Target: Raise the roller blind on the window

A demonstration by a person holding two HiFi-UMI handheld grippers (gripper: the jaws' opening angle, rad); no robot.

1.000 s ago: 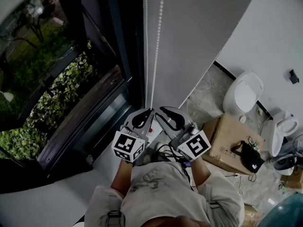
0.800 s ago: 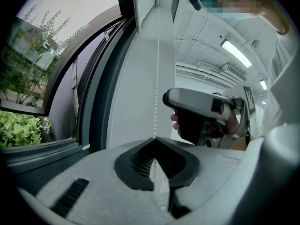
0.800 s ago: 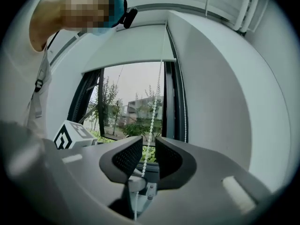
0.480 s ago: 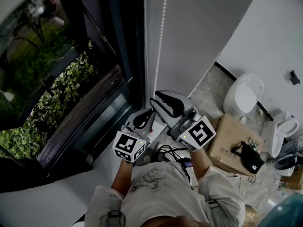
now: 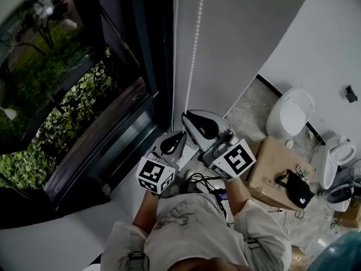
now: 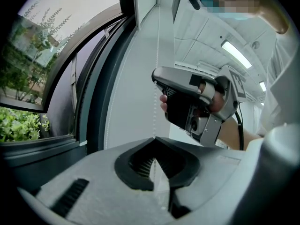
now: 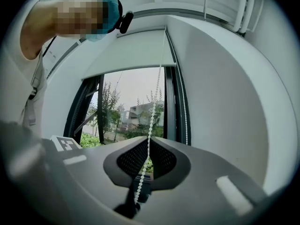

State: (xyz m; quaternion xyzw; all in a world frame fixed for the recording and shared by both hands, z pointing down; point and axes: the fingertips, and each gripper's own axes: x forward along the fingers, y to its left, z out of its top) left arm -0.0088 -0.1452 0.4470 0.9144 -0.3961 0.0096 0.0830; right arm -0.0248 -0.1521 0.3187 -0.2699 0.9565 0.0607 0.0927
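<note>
A white bead chain (image 5: 194, 49) hangs in front of the grey wall next to the dark window frame (image 5: 144, 66). My left gripper (image 5: 179, 135) is shut on the chain low down; the left gripper view shows the beads (image 6: 157, 78) running into its closed jaws (image 6: 154, 138). My right gripper (image 5: 187, 117) sits just above it, shut on the same strand (image 7: 154, 102), which passes between its pads (image 7: 150, 138). The roller blind (image 7: 136, 50) covers the upper part of the window, and its lower edge leaves glass and trees showing below. A second strand (image 5: 175, 38) hangs closer to the frame.
The window sill (image 5: 121, 193) lies below the grippers. On the floor to the right stand a cardboard box (image 5: 271, 165) with a black bag (image 5: 296, 188) on it and white toilets (image 5: 290, 114). Green plants (image 5: 67, 123) show outside the glass.
The right gripper has risen along the chain from beside the left gripper to just above it. The left gripper has stayed put on the chain.
</note>
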